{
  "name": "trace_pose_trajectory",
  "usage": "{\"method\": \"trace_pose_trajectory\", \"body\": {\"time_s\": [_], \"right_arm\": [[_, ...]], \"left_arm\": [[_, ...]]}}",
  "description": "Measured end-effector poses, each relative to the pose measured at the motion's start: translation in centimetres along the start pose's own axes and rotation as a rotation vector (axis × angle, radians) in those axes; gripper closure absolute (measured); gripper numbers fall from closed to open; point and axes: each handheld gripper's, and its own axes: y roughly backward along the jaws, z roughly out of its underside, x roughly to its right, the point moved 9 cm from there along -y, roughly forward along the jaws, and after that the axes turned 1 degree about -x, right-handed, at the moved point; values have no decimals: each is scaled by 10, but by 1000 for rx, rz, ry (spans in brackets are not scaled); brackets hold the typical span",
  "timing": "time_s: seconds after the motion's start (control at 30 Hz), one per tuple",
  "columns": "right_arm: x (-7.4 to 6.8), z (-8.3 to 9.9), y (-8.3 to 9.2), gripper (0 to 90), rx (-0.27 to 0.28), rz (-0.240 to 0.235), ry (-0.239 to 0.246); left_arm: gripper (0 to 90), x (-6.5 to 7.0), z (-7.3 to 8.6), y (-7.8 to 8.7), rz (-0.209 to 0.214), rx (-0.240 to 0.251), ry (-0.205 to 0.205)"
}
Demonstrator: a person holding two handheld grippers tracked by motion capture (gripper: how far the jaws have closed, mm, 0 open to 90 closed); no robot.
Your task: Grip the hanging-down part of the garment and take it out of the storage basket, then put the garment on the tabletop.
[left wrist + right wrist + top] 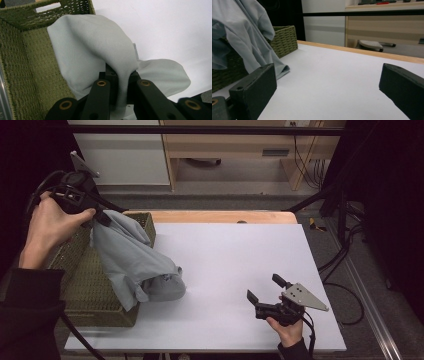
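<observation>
Pale grey soft cloth (131, 257) hangs from the left gripper (98, 215), whose jaws pinch it tight above the green woven basket (85, 285) at the white table's (235, 265) left edge. Its bottom end lies on the table beside the basket. The right gripper (267, 288) rests near the table's front right corner, jaws wide apart and holding nothing.

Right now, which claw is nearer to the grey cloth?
Left. The left claw is shut on the grey cloth above the basket; the right claw rests apart, open, across the table.

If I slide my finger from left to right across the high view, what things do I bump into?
Left gripper → woven basket → grey cloth → bare white table → right gripper.
</observation>
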Motion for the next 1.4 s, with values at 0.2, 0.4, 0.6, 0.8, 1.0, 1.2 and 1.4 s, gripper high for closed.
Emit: {"method": "trace_pose_trajectory", "body": {"time_s": [0.2, 0.4, 0.6, 0.8, 1.0, 1.2, 1.4], "right_arm": [[3, 5, 6, 12, 3, 14, 4], [3, 11, 8, 11, -3, 20, 7], [4, 13, 8, 12, -6, 24, -1], [6, 15, 8, 13, -8, 27, -12], [8, 14, 9, 13, -4, 26, -15], [8, 16, 9, 13, -13, 21, -18], [8, 16, 9, 12, -14, 24, -20]], "left_arm": [[849, 0, 1, 0, 0, 0, 0], [849, -1, 1, 0, 2, 1, 1], [849, 0, 0, -1, 3, 1, -2], [849, 2, -1, -2, 2, -2, -2], [849, 6, -2, -3, 1, -6, -11], [849, 18, -5, -3, 0, -8, -34], [850, 38, -10, -6, 11, -7, -82]]}}
